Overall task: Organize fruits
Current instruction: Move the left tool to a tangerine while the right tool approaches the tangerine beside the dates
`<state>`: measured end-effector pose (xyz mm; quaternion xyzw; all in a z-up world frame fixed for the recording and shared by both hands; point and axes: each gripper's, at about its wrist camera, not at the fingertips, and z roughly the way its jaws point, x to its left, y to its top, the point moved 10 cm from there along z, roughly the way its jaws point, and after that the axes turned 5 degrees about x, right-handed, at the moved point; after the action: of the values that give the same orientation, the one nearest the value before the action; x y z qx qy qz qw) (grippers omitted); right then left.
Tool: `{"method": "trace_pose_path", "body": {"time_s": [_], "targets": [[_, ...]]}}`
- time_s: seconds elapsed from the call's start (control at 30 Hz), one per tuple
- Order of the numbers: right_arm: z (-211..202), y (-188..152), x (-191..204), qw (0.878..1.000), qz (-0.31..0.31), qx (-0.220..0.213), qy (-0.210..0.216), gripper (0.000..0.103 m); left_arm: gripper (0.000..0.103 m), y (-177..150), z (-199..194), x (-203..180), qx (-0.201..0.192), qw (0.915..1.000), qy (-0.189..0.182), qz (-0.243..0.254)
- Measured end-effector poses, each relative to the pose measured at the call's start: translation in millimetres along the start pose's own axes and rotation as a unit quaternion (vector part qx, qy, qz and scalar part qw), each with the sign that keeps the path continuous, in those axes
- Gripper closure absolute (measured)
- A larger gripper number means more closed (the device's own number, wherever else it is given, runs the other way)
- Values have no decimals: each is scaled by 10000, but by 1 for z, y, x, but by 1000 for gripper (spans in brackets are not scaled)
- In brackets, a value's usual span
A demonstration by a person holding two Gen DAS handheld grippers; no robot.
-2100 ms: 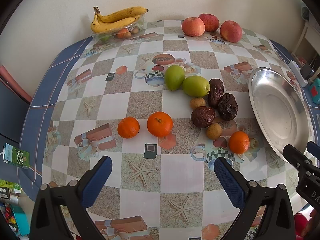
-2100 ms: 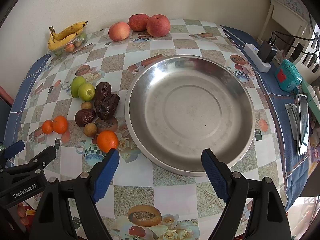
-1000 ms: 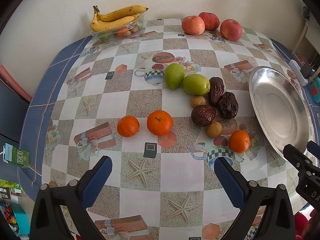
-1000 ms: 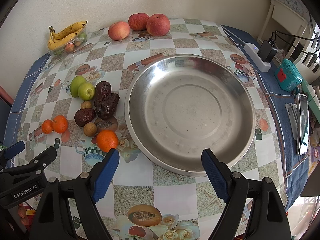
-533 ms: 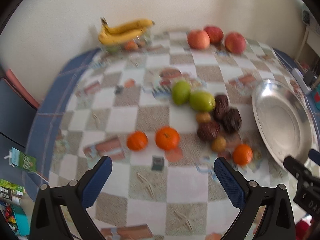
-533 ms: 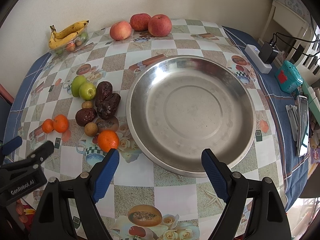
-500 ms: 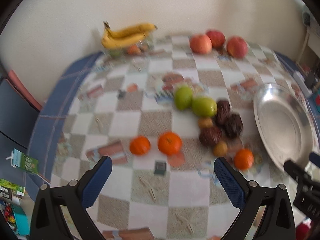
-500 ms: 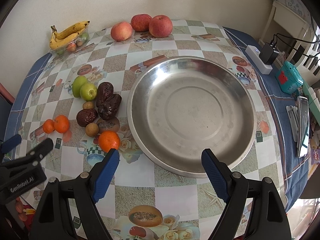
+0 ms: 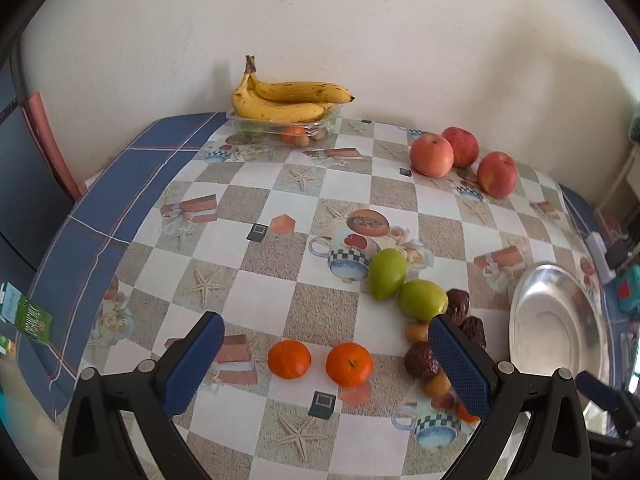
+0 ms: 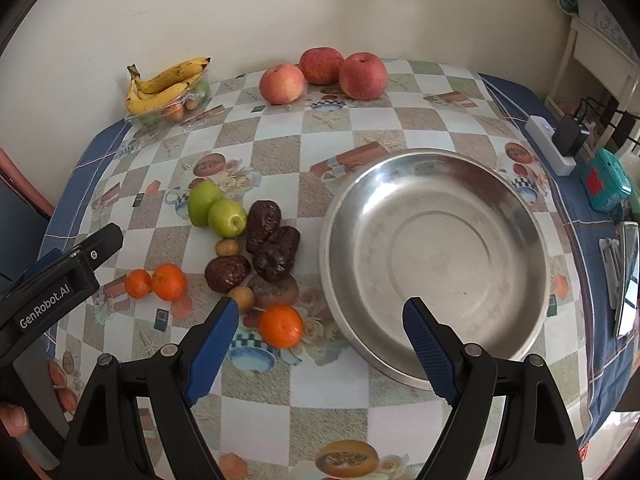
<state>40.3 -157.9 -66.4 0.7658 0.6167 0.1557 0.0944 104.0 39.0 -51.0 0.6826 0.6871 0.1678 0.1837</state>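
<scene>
Loose fruit lies on the checked tablecloth: two tangerines, two green fruits, dark dried dates, small brown fruits and a third tangerine beside an empty steel bowl. Three apples and bananas on a clear tray sit by the wall. My left gripper is open and empty, above the two tangerines. My right gripper is open and empty, over the bowl's near left rim.
A power strip with a plug, a teal box and a phone lie along the table's right side. A green carton sits beyond the left table edge. The wall stands close behind the table.
My left gripper has tilted up and moved forward, so the fruit now sits lower in its view. My right gripper has shifted left and slightly back from the bowl. Both stay open.
</scene>
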Motion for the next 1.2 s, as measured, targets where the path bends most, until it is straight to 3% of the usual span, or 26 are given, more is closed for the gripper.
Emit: {"method": "trace_pose_path", "body": {"time_s": [0.1,0.23,0.37,0.6,0.73,0.77,0.8,0.83,1.0,1.2], "targets": [[6,6,13,9999,-29,51,120,18,0,4,8,5,117,9997,-132,-146],[10,15,27,9998,-166,25,109,18,0,-2,28,7,627,9958,-485,-464],[12,26,33,9996,-222,-76,126,20,0,0,38,-3,712,9954,-518,-384],[17,43,39,9989,-327,-151,312,36,1,4,59,-12,911,9944,-430,-312],[23,40,41,9984,-462,-78,301,39,1,-5,66,-10,1109,9924,-413,-351],[25,38,41,9984,-485,-45,296,45,2,-8,67,-8,1133,9923,-359,-339],[27,35,40,9983,-495,6,310,55,5,-10,68,-8,1156,9922,-343,-305],[30,32,39,9983,-475,76,329,57,7,-13,69,-9,1207,9917,-360,-273],[43,13,36,9975,-483,400,315,64,25,-31,74,-15,1507,9874,-457,-132],[65,-14,34,9935,-605,949,197,72,31,-34,73,-17,1468,9885,-369,33]]}}
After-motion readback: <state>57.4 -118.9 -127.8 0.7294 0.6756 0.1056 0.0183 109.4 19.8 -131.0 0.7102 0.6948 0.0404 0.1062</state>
